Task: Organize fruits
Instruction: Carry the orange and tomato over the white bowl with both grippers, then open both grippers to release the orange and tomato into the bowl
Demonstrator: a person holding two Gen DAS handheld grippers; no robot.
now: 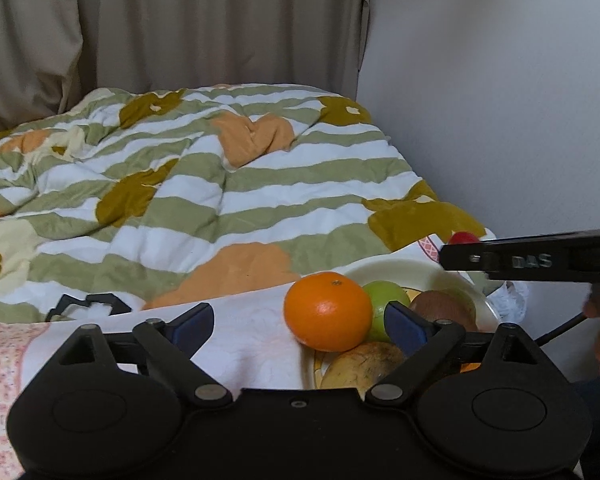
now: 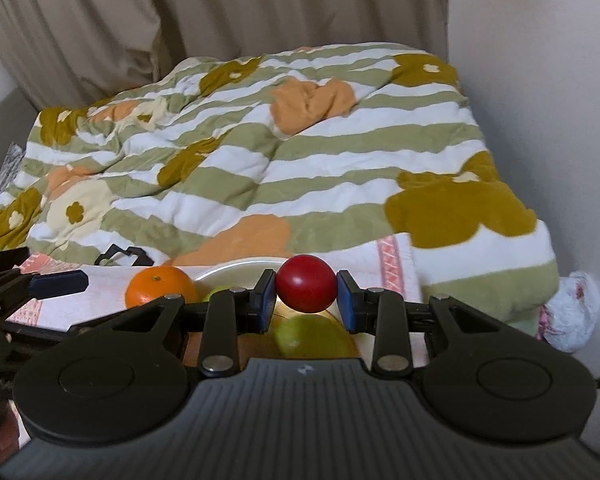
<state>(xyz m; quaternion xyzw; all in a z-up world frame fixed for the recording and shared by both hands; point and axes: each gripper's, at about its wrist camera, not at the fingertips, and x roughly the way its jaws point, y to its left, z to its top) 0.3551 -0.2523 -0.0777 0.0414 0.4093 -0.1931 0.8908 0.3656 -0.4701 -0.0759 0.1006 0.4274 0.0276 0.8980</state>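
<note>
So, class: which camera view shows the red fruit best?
The right wrist view: the red fruit sits whole between the right tool's pads. The left wrist view shows only its top behind that tool.

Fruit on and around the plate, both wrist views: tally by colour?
Orange: 1, round orange citrus at the plate's left edge
Green: 1, round green fruit
Brown: 1, fuzzy brown kiwi-like fruit
Yellow-brown: 1, speckled fruit
Red: 1, round red fruit clamped in the right gripper
Total: 5
</note>
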